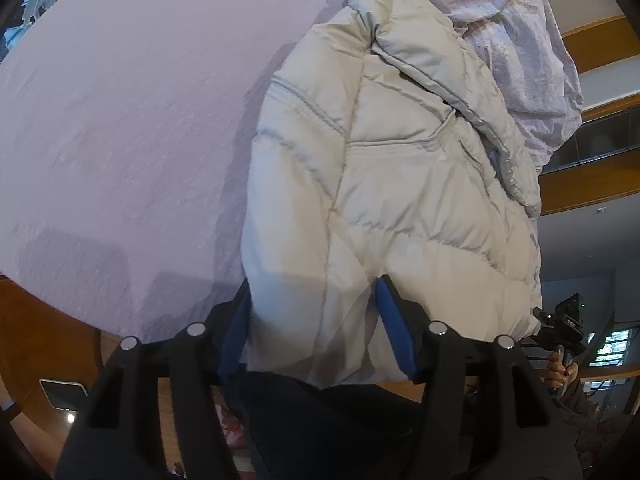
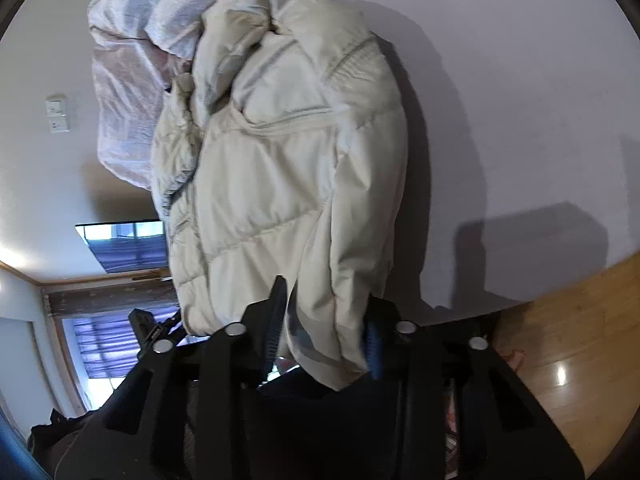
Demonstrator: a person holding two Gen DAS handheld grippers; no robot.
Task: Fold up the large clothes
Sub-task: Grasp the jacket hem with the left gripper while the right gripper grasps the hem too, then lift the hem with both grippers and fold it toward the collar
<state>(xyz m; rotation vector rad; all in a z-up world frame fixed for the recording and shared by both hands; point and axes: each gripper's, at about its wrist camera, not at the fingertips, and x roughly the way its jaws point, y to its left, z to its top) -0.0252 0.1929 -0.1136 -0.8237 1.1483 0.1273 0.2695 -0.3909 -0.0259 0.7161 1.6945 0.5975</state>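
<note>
so there's one cream puffer jacket [image 1: 384, 184] lying on a bed [image 1: 120, 120] with a pale lilac sheet, and two claws on it, one per hand. the left claw [image 1: 316, 324] has the hem corner of the jacket bunched between its two blue-padded fingers [image 1: 394, 332], pads pressing into the puffy fabric from both sides, so it's clamped on the jacket. the right claw [image 2: 326, 336] is on the other hem corner, its two fingers squeezed in tighter with a fold of the jacket pinched between them, also clamped. from both claws the jacket stretches straight ahead, collar end furthest away. past the collar, ahead of the claws, sits one crumpled pale quilt [image 1: 520, 52] touching the jacket. one hand [image 1: 562, 372] gripping a claw handle shows low to the right of the left claw. wooden floor [image 2: 560, 340] shows below and to the right of the right claw.
</note>
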